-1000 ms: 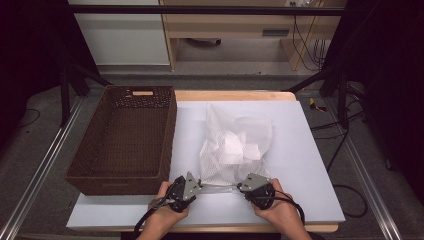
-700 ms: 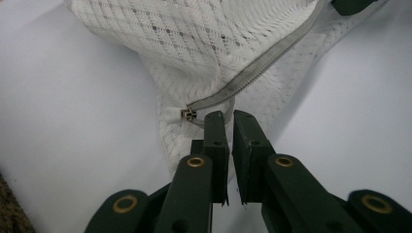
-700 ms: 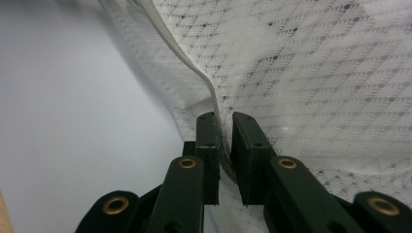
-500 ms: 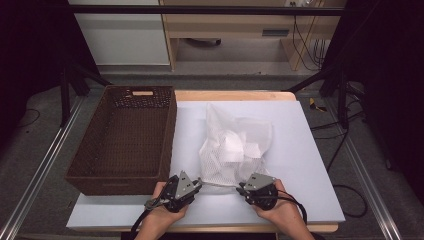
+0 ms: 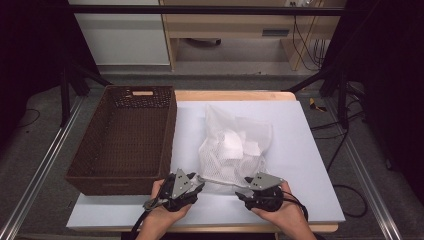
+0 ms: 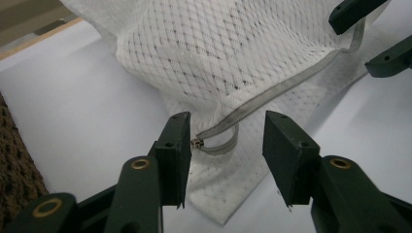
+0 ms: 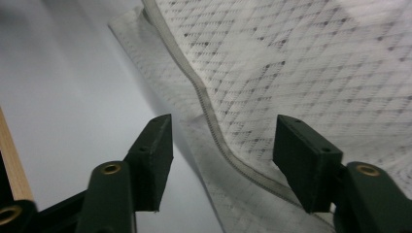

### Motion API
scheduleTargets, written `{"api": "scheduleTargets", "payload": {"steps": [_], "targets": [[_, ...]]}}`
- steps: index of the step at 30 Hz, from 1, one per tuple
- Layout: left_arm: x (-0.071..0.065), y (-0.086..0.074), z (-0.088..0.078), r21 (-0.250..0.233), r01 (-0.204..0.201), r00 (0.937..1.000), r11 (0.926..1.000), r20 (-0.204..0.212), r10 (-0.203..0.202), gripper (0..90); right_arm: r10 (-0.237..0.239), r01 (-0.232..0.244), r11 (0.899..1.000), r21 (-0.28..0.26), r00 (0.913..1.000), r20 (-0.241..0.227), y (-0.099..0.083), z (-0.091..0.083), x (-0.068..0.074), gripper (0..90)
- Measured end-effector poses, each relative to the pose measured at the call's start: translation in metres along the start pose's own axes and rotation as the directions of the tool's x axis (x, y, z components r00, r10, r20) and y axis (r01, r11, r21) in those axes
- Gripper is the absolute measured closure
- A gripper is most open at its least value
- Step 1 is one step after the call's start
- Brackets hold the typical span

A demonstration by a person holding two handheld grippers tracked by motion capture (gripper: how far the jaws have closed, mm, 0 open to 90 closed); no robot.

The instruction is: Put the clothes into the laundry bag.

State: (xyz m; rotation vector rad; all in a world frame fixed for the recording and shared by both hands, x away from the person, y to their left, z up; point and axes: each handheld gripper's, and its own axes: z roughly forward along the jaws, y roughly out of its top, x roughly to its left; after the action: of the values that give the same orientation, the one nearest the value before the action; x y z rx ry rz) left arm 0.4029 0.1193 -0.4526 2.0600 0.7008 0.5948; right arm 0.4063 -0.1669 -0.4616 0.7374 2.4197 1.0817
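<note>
A white mesh bag with white pieces inside lies on the white table cover; its grey zipper runs along its near edge. My left gripper is at the zipper's left end and my right gripper is at its right end. The left gripper is open, its jaws having just been opening; the zipper's end with the small metal pull lies loose between them. The right gripper is open too, also just opening, with the zipper band between its jaws, untouched.
A brown wicker basket stands at the left, next to the bag, and its wall shows in the left gripper view. The right gripper's jaw tips show far off in that view. The table's near edge is just behind both hands.
Both grippers have opened off the bag's zipper edge, which was pinched and stretched between them. The edge now lies slack. The hands have hardly moved.
</note>
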Motion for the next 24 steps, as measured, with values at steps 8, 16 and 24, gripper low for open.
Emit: {"api": "scheduleTargets", "payload": {"steps": [8, 16, 24], "targets": [[-0.001, 0.003, 0.000, -0.023, 0.021, 0.9998, 0.9995, -0.002, -0.021, 39.8, 0.047, -0.047, 0.996, -0.081, 0.9988, 0.007, 0.003, -0.010, -0.007, 25.7], [-0.002, 0.007, 0.003, -0.040, 0.072, 0.9974, 0.9966, 0.007, -0.071, 24.3, 0.127, -0.117, 0.979, -0.170, 0.9906, 0.050, 0.005, -0.019, -0.018, 14.7], [-0.004, 0.010, 0.000, -0.056, 0.081, 0.9965, 0.9951, 0.025, -0.080, 18.5, 0.207, -0.172, 0.961, -0.217, 0.9665, 0.151, 0.005, -0.025, -0.029, 8.6]]}}
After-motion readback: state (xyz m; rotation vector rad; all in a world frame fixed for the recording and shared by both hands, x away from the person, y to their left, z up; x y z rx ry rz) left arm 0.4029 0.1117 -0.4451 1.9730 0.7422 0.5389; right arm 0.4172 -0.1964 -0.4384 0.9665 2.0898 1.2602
